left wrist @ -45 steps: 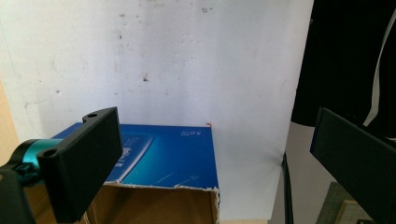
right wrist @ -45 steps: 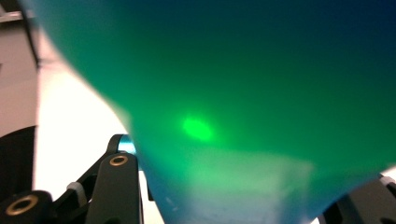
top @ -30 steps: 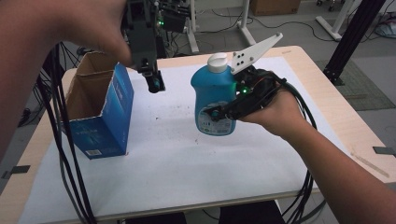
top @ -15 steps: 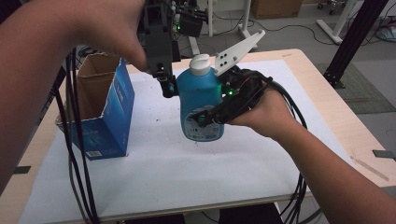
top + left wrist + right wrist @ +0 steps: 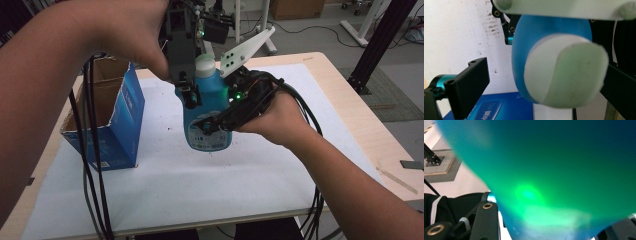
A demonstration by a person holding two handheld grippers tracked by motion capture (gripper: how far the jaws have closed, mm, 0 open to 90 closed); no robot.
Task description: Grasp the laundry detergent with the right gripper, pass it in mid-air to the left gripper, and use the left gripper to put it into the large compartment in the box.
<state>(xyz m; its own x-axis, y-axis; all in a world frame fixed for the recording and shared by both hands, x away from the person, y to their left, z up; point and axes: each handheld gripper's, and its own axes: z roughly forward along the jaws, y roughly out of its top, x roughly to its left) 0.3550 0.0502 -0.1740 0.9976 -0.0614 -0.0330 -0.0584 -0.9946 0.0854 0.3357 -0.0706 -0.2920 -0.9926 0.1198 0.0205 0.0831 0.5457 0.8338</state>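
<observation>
While the high view shows the blue bottle [image 5: 207, 117] upright above the white mat [image 5: 210, 195], cap up and long axis vertical, clamped by the right gripper [image 5: 212, 127], the left gripper view looks down on its pale cap [image 5: 569, 75]. From above, the left gripper [image 5: 189, 95] has its jaws apart on either side of that cap. Writing on the bottle's label and the blue box [image 5: 107, 117] is too blurred to read.

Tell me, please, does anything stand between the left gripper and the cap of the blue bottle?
Nothing visible does. The left gripper hangs right above the bottle, its open jaws flanking the white cap. The right gripper holds the bottle's body lower down.
</observation>
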